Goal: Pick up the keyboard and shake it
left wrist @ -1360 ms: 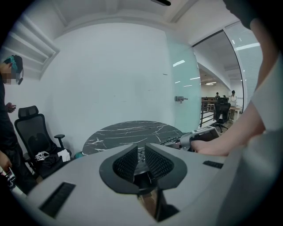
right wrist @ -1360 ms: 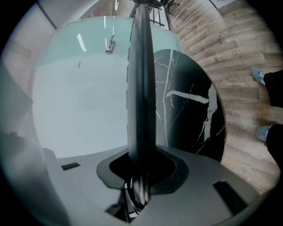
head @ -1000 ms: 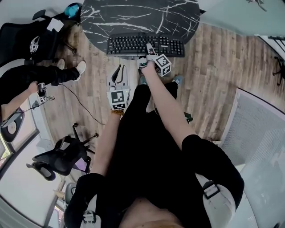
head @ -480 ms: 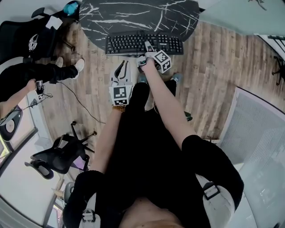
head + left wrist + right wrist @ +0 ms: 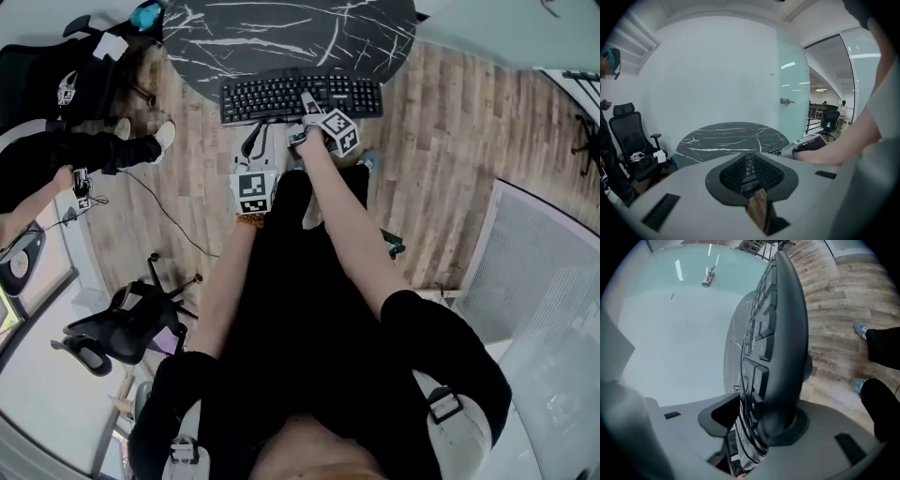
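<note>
Right gripper jaws just opening — keyboard edge between them.

Looks down on a pale wood-plank floor – round black marble table up top, black office chair at left – white wall, glass partition behind.

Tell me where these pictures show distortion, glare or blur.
Head view: strong fisheye curves the floor and the table edge. Left gripper view: black round border; lamps glare on the glass wall. Right gripper view: the keyboard is very near, stretched and soft.
</note>
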A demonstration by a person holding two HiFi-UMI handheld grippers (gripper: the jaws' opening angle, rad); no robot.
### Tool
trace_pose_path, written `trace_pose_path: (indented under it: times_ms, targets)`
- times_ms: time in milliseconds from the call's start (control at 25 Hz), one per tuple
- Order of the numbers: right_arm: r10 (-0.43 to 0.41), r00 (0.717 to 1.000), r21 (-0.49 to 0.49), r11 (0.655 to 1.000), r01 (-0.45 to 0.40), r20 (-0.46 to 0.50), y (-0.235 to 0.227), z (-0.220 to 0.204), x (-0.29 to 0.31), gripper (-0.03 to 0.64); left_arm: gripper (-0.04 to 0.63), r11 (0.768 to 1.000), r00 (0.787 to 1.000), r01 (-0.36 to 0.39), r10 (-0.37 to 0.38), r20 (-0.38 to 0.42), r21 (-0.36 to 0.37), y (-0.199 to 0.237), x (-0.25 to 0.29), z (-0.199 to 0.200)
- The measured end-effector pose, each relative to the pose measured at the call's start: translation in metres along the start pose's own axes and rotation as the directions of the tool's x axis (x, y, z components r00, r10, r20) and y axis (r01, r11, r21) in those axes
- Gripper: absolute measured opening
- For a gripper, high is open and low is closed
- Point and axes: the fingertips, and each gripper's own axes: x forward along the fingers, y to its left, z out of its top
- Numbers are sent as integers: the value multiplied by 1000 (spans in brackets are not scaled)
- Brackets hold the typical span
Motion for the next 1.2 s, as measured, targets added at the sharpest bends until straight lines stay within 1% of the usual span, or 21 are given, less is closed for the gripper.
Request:
trace_pose_path:
  times_ms: [80, 160, 360, 440, 560, 680, 760, 840, 960, 1120, 1200]
  targets:
    - [-26, 1000, 17, 1000, 26, -9, -6, -3, -2, 173, 58, 1000, 1000, -5, 5, -19, -10, 1, 2, -8]
    - [-49, 999, 14, 999, 49, -15, -8, -6, -4, 186, 58, 1000, 999, -5, 5, -33, -18, 2, 3, -14]
    - [-108, 993, -42, 994, 106, -51, -14, -14, -10, 219, 58, 1000, 999, -12, 11, -32, -29, 6, 1, -18]
    - [-115, 991, -52, 992, 112, -68, -16, -15, -11, 222, 58, 1000, 999, -10, 9, -39, -28, 6, 2, -20]
    - [-119, 985, -78, 991, 109, -127, -16, -18, -14, 224, 58, 1000, 999, -2, 1, -48, -18, 5, 3, -22]
    - [-139, 977, -101, 987, 124, -163, -22, -18, -20, 225, 58, 1000, 998, 3, -4, -65, -27, 5, 6, -31]
    - [-160, 971, -95, 985, 145, -180, -25, -22, -23, 232, 58, 1000, 997, 5, -7, -81, -21, 4, 8, -37]
    - [-175, 963, -64, 984, 165, -205, -28, -30, -23, 233, 58, 1000, 995, 7, -9, -95, -18, 3, 11, -44]
    - [-187, 949, -40, 982, 183, -254, -34, -37, -19, 247, 58, 1000, 993, 2, -6, -116, -30, 3, 15, -55]
    - [-202, 939, -119, 977, 175, -280, -32, -32, -12, 249, 58, 999, 989, -3, -3, -145, -44, 7, 20, -70]
    - [-204, 937, -129, 976, 174, -283, -31, -32, -8, 256, 58, 999, 988, -13, 5, -153, -50, 11, 25, -77]
